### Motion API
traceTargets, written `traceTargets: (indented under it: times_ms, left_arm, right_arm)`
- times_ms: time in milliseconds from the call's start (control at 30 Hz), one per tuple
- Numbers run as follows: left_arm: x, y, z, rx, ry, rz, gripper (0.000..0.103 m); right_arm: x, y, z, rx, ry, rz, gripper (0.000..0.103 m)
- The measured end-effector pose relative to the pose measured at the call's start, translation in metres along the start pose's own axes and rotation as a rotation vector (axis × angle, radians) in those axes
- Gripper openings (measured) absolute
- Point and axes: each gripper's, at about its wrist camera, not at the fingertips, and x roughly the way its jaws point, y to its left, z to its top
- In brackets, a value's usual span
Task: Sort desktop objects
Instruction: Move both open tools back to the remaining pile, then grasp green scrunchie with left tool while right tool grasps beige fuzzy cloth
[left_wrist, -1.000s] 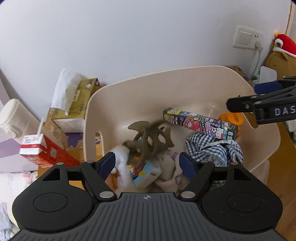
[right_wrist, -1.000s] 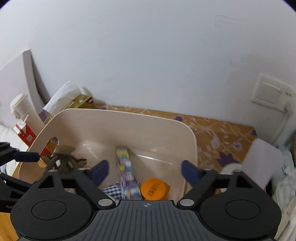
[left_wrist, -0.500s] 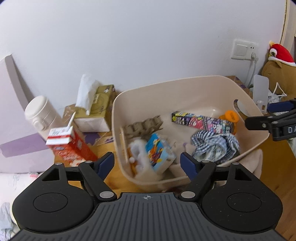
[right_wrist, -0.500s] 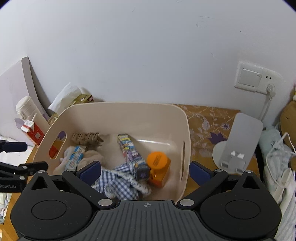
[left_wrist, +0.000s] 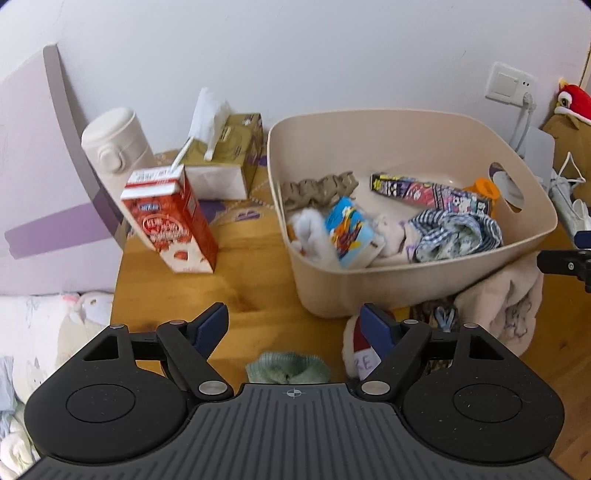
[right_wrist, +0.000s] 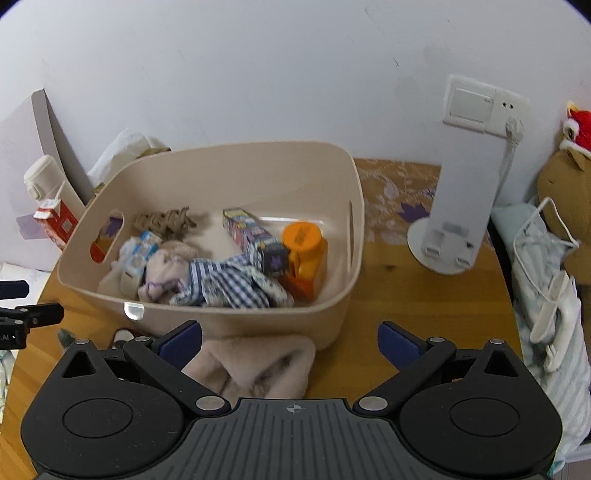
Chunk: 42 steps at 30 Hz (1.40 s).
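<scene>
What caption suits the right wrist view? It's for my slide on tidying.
Open right gripper above a beige cloth, facing the beige bin of sorted clutter.

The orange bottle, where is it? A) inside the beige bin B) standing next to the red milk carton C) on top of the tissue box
A: the orange bottle lies inside the beige bin, beside the checked cloth.

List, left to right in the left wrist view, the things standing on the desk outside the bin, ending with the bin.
White flask → red milk carton → tissue box → beige bin.
</scene>
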Motion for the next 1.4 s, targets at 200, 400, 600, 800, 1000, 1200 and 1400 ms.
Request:
traceTargets:
  times_ms: [200,400,600,800,1000,1200,1400]
  left_arm:
    - [0.003,0.003,-0.016,-0.018,0.021,0.011,0.080]
    - [0.016,0.007,-0.034,-0.056,0.083,0.001,0.080]
    - [0.030,0.010,-0.041,-0.062,0.123,0.018,0.080]
    - [0.047,0.015,-0.043,-0.086,0.169,0.004,0.080]
    - [0.063,0.020,-0.046,-0.115,0.205,0.010,0.080]
    - [0.077,0.026,-0.049,-0.152,0.236,0.002,0.079]
    - [0.086,0.028,-0.050,-0.162,0.249,-0.020,0.063]
  right_arm:
    - [0.005,-0.002,-0.012,0.012,0.036,0.006,0.103]
    - [0.017,0.001,-0.025,0.008,0.077,0.010,0.103]
    - [0.031,0.006,-0.034,0.006,0.122,0.021,0.103]
    - [0.048,0.006,-0.034,0.021,0.161,0.038,0.103]
    - [0.065,0.008,-0.034,0.009,0.191,0.049,0.103]
    - [0.076,0.011,-0.034,-0.013,0.196,0.049,0.103]
    - [0.079,0.004,-0.035,0.033,0.160,0.043,0.088]
